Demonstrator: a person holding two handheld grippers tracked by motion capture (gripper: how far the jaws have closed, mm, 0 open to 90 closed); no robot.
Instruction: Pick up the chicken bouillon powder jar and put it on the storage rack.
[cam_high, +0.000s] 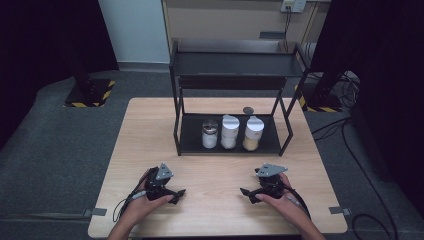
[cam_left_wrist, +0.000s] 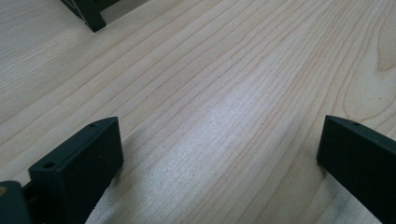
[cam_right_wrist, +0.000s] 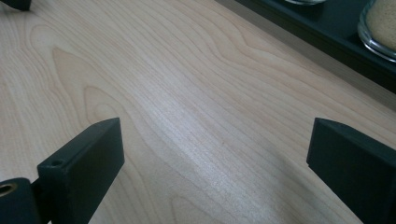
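A: Entry, my read from the remote desk. Left gripper (cam_high: 176, 194) sits low on the wooden table (cam_high: 150, 130), near the front edge, jaws spread wide with bare wood between them. Right gripper (cam_high: 247, 194) mirrors it on the other side, jaws also wide, nothing held.

B: Noted. Where are the jars relative to you?

A: Three jars stand in a row on the lower shelf of the black rack (cam_high: 176, 100), which sits at the far middle of the table. Clear-lidded jar (cam_high: 209, 134) on the left, white-lidded jar (cam_high: 229, 132) in the middle touching or just beside it, jar of tan grains (cam_high: 251, 134) on the right. Both grippers are well apart from them.

B: Anything else?

A: A small dark disc (cam_high: 248, 110) lies on the table behind the rack. In the right gripper view, the tan jar's base (cam_right_wrist: 379, 28) shows at top right.
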